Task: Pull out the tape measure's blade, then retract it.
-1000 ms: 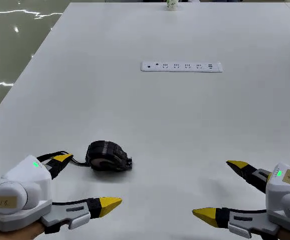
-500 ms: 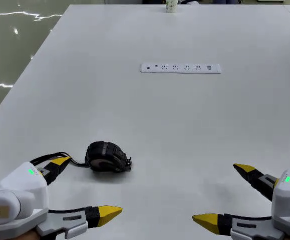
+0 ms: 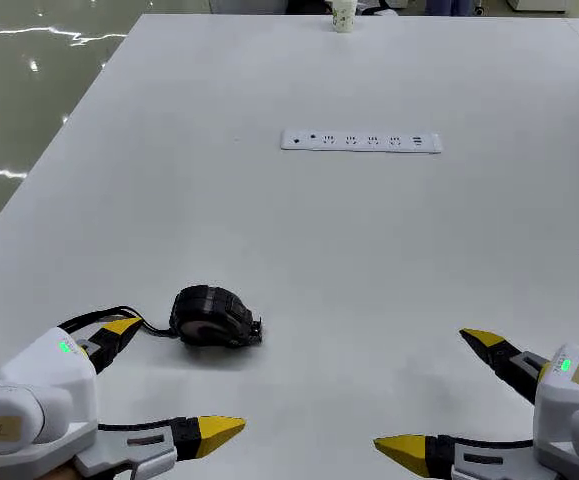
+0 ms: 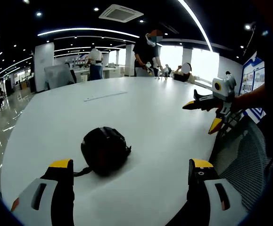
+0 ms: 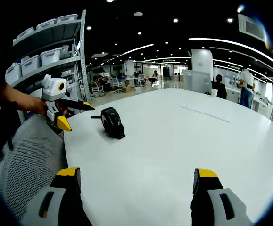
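Note:
A black tape measure (image 3: 214,316) lies on the white table (image 3: 349,230), with a thin black strap trailing to its left. My left gripper (image 3: 169,378) stands open at the lower left of the head view, just short of the tape measure, its far yellow tip by the strap. In the left gripper view the tape measure (image 4: 105,149) sits ahead between the spread yellow-tipped fingers (image 4: 61,165). My right gripper (image 3: 449,395) is open at the lower right, well apart from the tape measure (image 5: 112,122), which lies far ahead in the right gripper view.
A white power strip (image 3: 361,141) lies across the middle of the table. A small cup (image 3: 344,14) stands at the far edge. The table's left edge drops to a shiny floor (image 3: 29,90). People (image 4: 148,52) stand beyond the table.
Both grippers have drawn slightly back toward the near edge and stay open. The tape measure has not moved; the camera has tilted a little.

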The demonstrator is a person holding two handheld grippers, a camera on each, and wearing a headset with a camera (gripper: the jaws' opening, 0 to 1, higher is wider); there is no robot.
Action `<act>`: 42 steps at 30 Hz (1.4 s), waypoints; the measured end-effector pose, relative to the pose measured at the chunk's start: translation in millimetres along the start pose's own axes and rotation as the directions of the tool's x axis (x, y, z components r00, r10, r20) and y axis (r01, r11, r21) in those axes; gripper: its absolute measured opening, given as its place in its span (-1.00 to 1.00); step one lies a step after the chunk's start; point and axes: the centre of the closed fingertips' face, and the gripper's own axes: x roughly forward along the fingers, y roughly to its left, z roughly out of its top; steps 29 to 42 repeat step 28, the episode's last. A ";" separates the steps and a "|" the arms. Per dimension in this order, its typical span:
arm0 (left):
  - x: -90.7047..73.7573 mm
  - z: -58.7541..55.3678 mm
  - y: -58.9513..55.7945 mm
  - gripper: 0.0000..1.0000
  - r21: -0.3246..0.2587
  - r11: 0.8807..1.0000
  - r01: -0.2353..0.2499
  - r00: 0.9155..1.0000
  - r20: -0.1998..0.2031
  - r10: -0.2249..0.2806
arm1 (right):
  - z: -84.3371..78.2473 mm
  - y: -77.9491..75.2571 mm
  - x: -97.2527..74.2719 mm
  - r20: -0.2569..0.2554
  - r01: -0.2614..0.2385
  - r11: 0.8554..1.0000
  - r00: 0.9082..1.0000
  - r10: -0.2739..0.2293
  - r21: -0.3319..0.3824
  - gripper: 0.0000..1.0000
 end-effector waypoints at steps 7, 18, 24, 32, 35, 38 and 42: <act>-0.4 1.3 2.1 0.97 -0.006 1.000 -0.006 1.000 -0.003 0.006 | -0.6 -1.6 -2.2 0.001 0.007 1.000 1.000 -0.007 0.007 0.98; -0.6 6.0 -2.4 0.97 -0.003 1.000 0.005 1.000 -0.005 -0.005 | -2.1 -3.6 -4.3 0.001 0.015 1.000 1.000 -0.015 0.015 0.98; -0.8 4.4 -0.6 0.98 0.000 1.000 0.005 1.000 -0.006 -0.005 | -2.9 -3.6 -5.0 -0.001 0.015 1.000 1.000 -0.015 0.016 0.98; -1.8 3.2 0.0 0.98 -0.005 1.000 0.008 1.000 -0.007 -0.008 | -3.0 -3.9 -5.6 0.000 0.016 1.000 1.000 -0.016 0.018 0.98; -1.8 3.2 0.0 0.98 -0.005 1.000 0.008 1.000 -0.007 -0.008 | -3.0 -3.9 -5.6 0.000 0.016 1.000 1.000 -0.016 0.018 0.98; -1.8 3.2 0.0 0.98 -0.005 1.000 0.008 1.000 -0.007 -0.008 | -3.0 -3.9 -5.6 0.000 0.016 1.000 1.000 -0.016 0.018 0.98; -1.8 3.2 0.0 0.98 -0.005 1.000 0.008 1.000 -0.007 -0.008 | -3.0 -3.9 -5.6 0.000 0.016 1.000 1.000 -0.016 0.018 0.98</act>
